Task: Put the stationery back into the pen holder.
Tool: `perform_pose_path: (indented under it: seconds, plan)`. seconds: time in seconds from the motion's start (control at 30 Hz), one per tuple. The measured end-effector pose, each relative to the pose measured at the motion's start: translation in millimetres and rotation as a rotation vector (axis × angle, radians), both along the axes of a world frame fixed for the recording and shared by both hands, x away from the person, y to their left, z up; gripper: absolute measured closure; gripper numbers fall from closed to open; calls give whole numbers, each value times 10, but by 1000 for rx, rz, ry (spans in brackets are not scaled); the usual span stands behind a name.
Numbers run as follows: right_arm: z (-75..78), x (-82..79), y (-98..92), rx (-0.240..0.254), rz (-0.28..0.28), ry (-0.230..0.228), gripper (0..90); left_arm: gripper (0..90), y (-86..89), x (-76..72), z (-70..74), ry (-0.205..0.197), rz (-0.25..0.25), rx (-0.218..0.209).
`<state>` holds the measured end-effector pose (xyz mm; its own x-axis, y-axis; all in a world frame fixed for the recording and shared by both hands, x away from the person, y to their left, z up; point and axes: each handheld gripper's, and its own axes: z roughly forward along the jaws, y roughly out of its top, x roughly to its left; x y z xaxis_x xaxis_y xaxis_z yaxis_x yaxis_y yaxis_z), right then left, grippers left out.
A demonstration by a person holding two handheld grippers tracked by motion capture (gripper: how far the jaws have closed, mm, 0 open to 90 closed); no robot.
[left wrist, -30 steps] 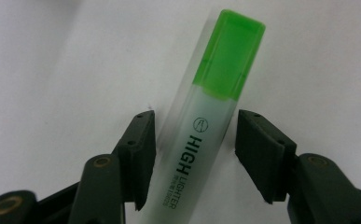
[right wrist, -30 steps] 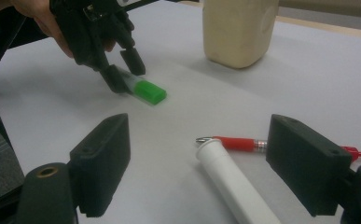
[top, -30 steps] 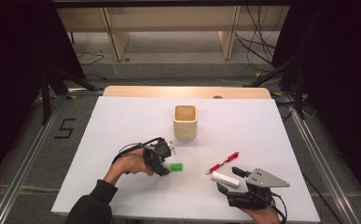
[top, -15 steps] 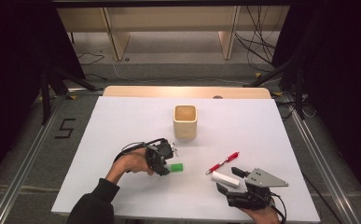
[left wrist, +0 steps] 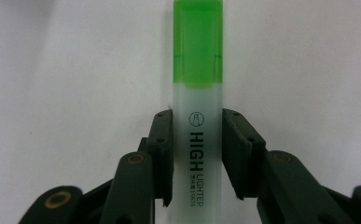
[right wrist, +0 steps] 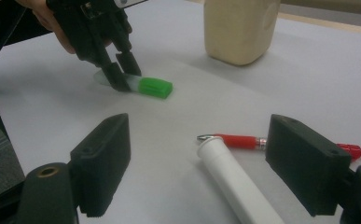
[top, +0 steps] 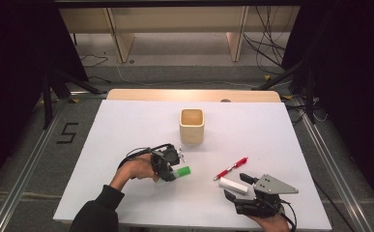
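Left claw (left wrist: 197, 154) we see clamped on the green highlighter (left wrist: 197, 116) on the bench (top: 126, 130); right claw (right wrist: 211, 172) gapes apart near a white tube (right wrist: 236, 184).

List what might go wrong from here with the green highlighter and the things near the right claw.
1. The left claw pinches the highlighter on its smooth body below the green cap, so it may slip or swing when lifted.
2. The right claw stands open over the white tube, with the red pen right beside it; closing there might nudge the pen or roll the tube away.
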<state>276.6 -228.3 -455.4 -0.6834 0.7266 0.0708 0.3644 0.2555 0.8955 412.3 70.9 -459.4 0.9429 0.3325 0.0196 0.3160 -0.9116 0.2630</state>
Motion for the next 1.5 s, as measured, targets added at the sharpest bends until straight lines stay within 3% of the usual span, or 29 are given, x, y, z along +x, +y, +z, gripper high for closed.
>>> perform_pose_path:
  seconds: [0.13,0.27,0.33,0.4,0.43,0.47,0.57,0.6,0.77,0.83,0.87,0.93,1.0,1.1,1.17,1.3,1.4,1.5]
  plan:
    - [2,0,-7,0,-1,-2,230,662,28,20,24,8,28,-30]
    - [3,0,-10,-2,0,-3,230,662,83,46,66,9,80,-91]
    - [5,0,-13,3,-2,-1,230,662,128,69,114,0,116,-142]
    - [6,0,-14,6,-2,-2,230,662,143,78,129,-5,130,-162]
    - [7,-2,-15,6,-2,-2,230,661,177,93,172,-17,174,-199]
    - [8,-3,-15,5,-2,-3,230,662,177,93,172,-17,174,-199]
    - [10,-3,-19,5,-3,-3,230,661,224,89,238,-37,203,-250]
    - [9,-2,-20,6,-3,-3,230,661,251,87,266,-47,230,-290]
    - [12,-8,-19,5,-3,-5,229,661,305,80,324,-64,264,-352]
    - [13,-7,-21,6,-4,-6,230,661,329,71,353,-82,291,-389]
    - [13,-7,-21,6,-4,-6,229,661,357,66,386,-97,292,-429]
    - [12,-6,-20,4,-3,-6,230,661,368,65,403,-103,307,-446]
    - [14,-9,-15,4,-4,-6,230,660,390,67,439,-135,325,-468]
    - [15,-11,-15,3,-4,-6,230,660,425,68,491,-155,361,-532]
    - [13,-8,-17,4,-6,-3,230,660,431,60,525,-197,399,-552]
    - [7,-5,-6,0,-3,-4,230,660,461,63,583,-237,459,-630]
    - [6,-8,1,-4,-2,-6,229,660,483,66,622,-249,497,-682]
    - [7,-5,-5,-1,-3,-7,229,660,497,59,657,-287,521,-706]
